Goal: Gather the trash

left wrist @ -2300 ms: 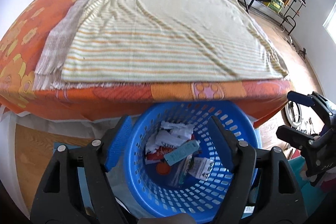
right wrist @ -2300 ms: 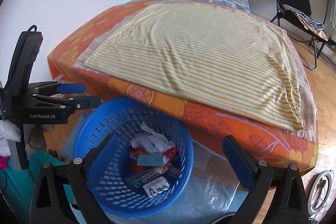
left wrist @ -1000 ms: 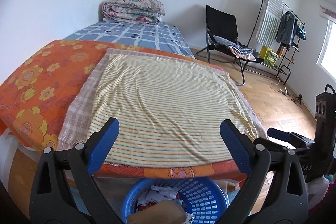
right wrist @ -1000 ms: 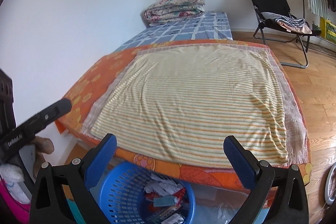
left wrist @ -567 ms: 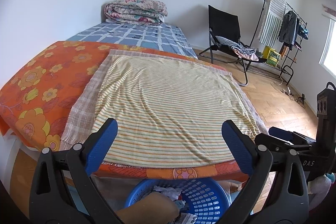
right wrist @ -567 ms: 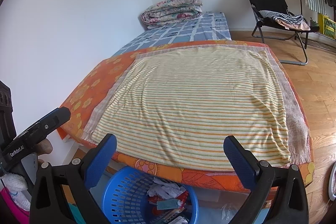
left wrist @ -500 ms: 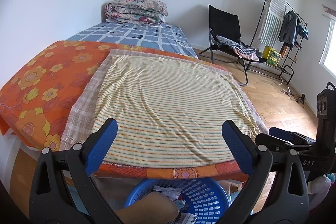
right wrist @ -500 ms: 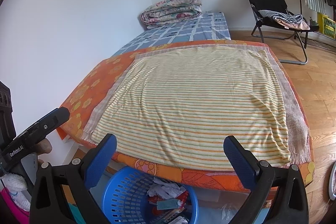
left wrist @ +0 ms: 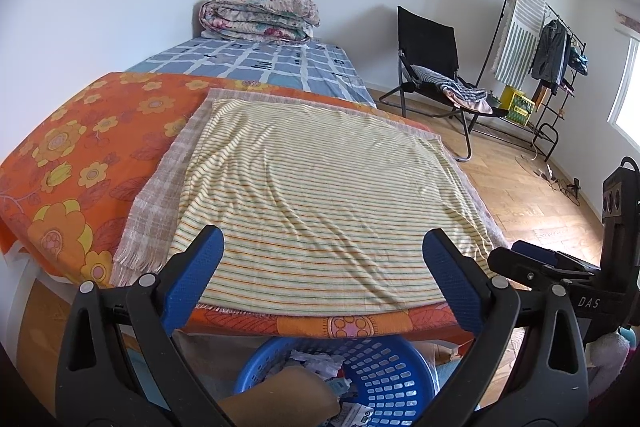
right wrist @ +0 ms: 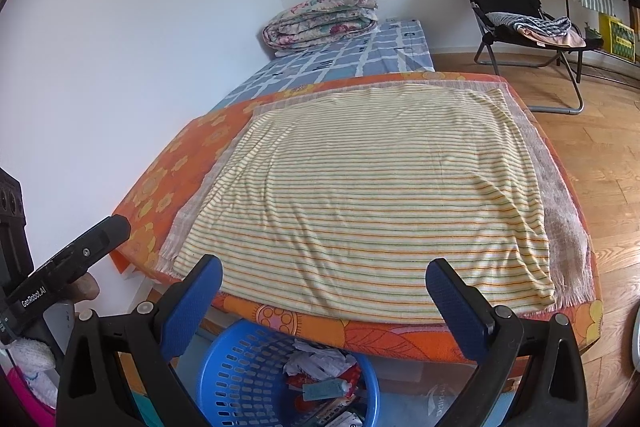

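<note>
A blue plastic basket (left wrist: 384, 367) (right wrist: 240, 379) stands on the floor at the foot of the bed. It holds crumpled white paper (right wrist: 320, 359), a teal tube (right wrist: 324, 389) and other wrappers. My left gripper (left wrist: 320, 275) is open and empty, raised above the basket and facing the bed. My right gripper (right wrist: 320, 291) is open and empty, also above the basket. The right gripper shows at the right edge of the left wrist view (left wrist: 560, 267). The left gripper shows at the left edge of the right wrist view (right wrist: 68, 267).
The bed carries a striped cloth (left wrist: 320, 195) over an orange flowered sheet (left wrist: 80, 147), with a folded quilt (left wrist: 260, 17) at its head. A black folding chair (left wrist: 432, 67) and a clothes rack (left wrist: 552, 67) stand on the wood floor to the right.
Both grippers have risen and tilted up from looking down into the basket to facing across the bed. Over the last half second they have hardly moved.
</note>
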Demonstrator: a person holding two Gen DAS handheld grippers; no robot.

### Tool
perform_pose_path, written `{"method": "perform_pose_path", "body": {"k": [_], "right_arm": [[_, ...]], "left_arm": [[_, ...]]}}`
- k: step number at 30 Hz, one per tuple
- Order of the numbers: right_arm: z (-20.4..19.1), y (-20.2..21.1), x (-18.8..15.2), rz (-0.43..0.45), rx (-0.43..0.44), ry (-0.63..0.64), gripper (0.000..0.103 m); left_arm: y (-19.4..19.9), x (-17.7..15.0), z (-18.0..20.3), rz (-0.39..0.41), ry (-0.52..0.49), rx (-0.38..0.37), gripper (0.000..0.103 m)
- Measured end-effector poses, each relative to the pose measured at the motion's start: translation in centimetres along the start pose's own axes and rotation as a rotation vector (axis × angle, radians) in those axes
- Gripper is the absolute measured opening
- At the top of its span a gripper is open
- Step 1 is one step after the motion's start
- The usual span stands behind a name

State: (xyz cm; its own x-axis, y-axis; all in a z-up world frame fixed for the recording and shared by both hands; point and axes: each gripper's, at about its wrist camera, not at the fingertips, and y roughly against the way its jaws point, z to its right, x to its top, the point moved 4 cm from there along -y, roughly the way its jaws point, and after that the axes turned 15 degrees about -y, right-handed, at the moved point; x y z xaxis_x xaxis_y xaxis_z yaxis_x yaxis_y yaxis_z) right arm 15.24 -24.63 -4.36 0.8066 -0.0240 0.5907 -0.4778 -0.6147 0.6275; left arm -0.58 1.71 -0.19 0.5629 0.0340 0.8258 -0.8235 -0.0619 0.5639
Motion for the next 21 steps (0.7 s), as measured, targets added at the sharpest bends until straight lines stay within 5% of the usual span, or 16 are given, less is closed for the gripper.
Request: {"method": "perform_pose_path", "body": {"k": [21], "right_arm": [[0.26, -0.24, -0.27, -0.015, -0.001, -0.015, 0.103]], "left_arm": [[-0.02, -0.22, 0.10, -0.009, 0.000, 0.001, 0.101]]}}
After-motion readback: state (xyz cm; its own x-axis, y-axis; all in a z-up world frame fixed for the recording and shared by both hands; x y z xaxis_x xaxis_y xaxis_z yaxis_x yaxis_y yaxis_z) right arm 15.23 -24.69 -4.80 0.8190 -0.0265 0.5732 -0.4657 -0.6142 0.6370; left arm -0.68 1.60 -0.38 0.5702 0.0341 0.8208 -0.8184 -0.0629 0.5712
